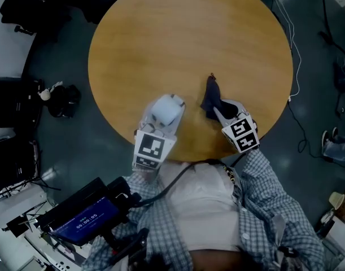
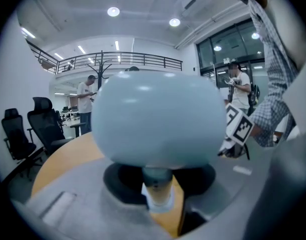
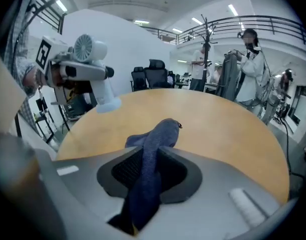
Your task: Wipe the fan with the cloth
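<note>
A small pale-blue handheld fan (image 1: 166, 112) is held over the near edge of the round wooden table (image 1: 189, 38). My left gripper (image 1: 162, 123) is shut on its stem. In the left gripper view the fan's rounded head (image 2: 155, 119) fills the middle, with the stem clamped at my left gripper (image 2: 160, 189). A dark blue cloth (image 1: 210, 99) stands bunched on the table to the fan's right, pinched by my right gripper (image 1: 220, 112). In the right gripper view the cloth (image 3: 153, 146) runs squeezed between the jaws of my right gripper (image 3: 145, 176), and the fan (image 3: 92, 59) hangs at upper left.
Black bags and chairs (image 1: 62, 100) sit on the floor to the left of the table. A white cable (image 1: 298, 66) trails along its right side. A device with a lit screen (image 1: 84, 219) is at the bottom left. People (image 3: 250, 69) stand beyond the far edge.
</note>
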`<action>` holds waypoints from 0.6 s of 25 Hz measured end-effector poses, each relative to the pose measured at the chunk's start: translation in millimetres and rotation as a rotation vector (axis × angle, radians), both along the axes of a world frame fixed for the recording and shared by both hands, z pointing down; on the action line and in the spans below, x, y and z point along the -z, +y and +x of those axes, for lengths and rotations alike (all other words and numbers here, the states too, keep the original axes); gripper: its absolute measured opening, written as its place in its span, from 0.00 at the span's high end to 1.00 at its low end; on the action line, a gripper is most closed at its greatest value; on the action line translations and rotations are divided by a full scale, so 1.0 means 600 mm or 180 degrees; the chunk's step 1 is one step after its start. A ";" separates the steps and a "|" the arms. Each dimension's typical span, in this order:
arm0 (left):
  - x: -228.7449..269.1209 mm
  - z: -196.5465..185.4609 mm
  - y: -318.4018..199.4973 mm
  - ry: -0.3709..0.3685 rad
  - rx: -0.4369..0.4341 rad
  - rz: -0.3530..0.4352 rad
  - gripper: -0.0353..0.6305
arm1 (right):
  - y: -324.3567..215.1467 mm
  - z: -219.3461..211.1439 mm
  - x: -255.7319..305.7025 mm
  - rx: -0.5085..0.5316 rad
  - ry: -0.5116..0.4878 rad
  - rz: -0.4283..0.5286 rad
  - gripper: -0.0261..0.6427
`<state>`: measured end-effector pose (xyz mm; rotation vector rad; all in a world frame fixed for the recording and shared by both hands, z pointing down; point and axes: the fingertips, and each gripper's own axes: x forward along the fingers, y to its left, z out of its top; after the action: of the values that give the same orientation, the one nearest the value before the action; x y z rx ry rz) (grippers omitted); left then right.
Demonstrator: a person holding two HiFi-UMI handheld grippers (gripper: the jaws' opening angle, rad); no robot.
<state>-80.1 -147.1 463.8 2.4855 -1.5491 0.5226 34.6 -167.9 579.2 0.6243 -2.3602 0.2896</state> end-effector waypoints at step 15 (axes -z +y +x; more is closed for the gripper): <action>0.067 -0.005 0.028 -0.0485 -0.0181 0.0159 0.74 | 0.104 -0.211 0.508 0.1183 -0.1590 0.1366 0.82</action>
<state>-82.8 -130.5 423.7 2.5881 -1.5662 0.7056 -91.8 -105.3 274.5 0.3065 -2.9925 -0.2685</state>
